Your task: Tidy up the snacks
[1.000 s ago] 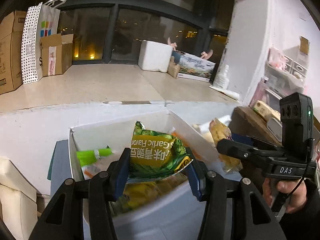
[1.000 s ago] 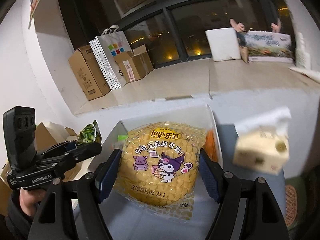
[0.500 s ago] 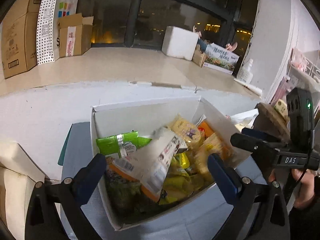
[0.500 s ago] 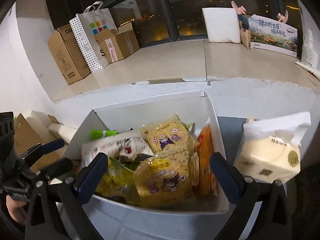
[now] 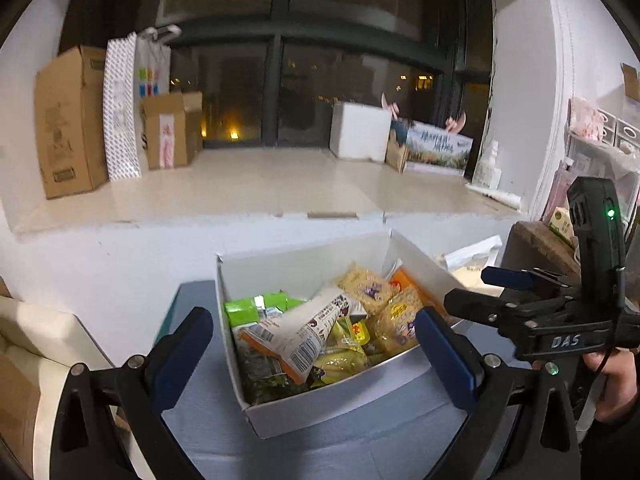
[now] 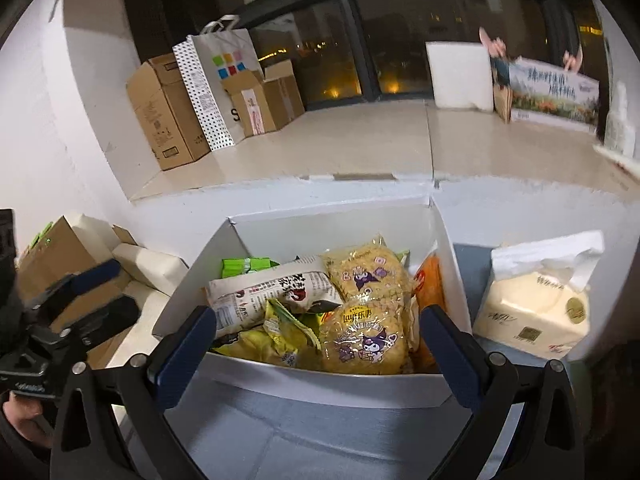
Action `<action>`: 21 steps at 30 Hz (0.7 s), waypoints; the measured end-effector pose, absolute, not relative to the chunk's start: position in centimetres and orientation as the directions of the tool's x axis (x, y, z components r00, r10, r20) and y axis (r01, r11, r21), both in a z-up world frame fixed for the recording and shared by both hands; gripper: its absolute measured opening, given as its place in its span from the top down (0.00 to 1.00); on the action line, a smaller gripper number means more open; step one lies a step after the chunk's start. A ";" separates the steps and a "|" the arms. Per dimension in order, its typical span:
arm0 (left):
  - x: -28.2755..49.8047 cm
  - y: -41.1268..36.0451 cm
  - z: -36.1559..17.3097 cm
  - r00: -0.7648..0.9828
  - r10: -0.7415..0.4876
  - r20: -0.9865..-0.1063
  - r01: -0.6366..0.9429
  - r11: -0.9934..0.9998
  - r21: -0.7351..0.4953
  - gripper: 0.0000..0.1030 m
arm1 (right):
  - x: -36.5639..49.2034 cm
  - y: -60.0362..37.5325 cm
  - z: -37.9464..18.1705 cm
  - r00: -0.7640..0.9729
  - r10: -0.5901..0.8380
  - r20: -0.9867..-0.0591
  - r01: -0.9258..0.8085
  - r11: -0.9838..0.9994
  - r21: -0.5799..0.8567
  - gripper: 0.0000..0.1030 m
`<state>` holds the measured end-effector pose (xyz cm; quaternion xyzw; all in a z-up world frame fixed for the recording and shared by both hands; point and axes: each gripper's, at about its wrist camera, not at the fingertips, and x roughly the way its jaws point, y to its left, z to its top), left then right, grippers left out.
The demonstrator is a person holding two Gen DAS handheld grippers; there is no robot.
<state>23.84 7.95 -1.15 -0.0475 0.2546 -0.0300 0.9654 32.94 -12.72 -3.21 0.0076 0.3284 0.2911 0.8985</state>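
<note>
Behind, a wide bare ledge runs under the window. Nearer, one white box sits on the blue table, crammed with snack packets. Only the right view shows the single tissue pack right of it. Both left gripper and right gripper gape wide, empty.

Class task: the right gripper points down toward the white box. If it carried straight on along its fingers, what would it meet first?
Probably the yellow Lay's bag lying near the front of the white box; the open right gripper is centred on it, though depth is uncertain.
</note>
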 end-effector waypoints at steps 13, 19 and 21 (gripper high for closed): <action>14.1 7.8 2.3 0.907 -0.008 -0.421 -0.047 0.992 -0.120 0.00 | 22.6 -14.5 0.2 0.689 0.497 -0.527 -0.516 0.847 0.123 0.00; 10.7 6.8 0.7 0.879 -0.026 -0.477 -0.039 0.991 -0.127 0.00 | 18.0 -16.8 0.0 0.717 0.460 -0.524 -0.472 0.873 0.121 0.00; 9.5 6.4 0.2 0.869 -0.045 -0.493 -0.028 0.990 -0.140 0.00 | 16.5 -17.8 0.1 0.734 0.439 -0.518 -0.450 0.886 0.113 0.00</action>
